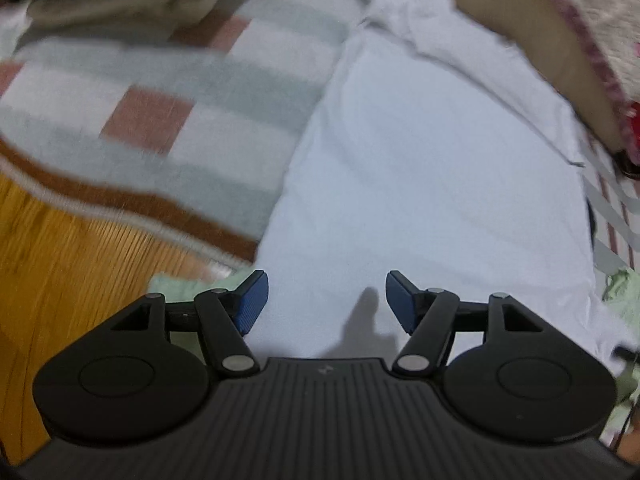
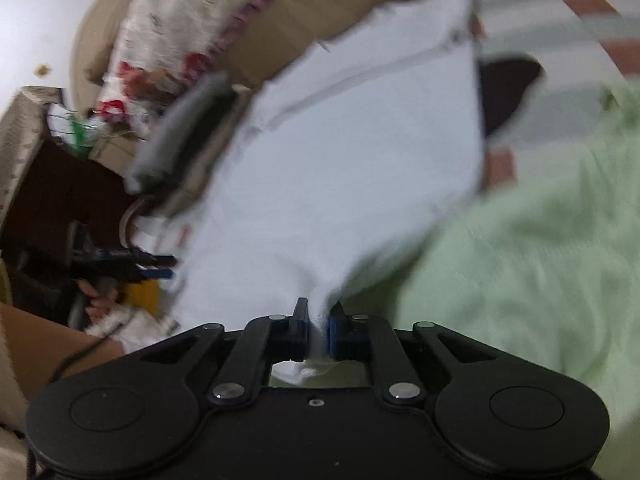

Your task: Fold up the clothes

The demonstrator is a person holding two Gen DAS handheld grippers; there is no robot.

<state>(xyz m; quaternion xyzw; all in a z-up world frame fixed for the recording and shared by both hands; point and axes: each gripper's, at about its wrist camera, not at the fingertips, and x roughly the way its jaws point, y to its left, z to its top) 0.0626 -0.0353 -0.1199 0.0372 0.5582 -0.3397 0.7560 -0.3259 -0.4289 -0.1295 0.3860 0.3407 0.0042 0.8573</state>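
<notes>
A white garment lies spread on a checked blanket. In the left wrist view my left gripper hovers over its near part, jaws open, nothing between the blue pads. The right wrist view shows my right gripper shut on a bunched corner of the white garment, which stretches away from the pads. My left gripper also appears at that garment's left edge, held by a hand.
A light green cloth lies to the right of the white garment. A wooden floor shows past the blanket's brown border. A floral cushion and brown furniture stand behind. A dark item peeks out beyond the garment.
</notes>
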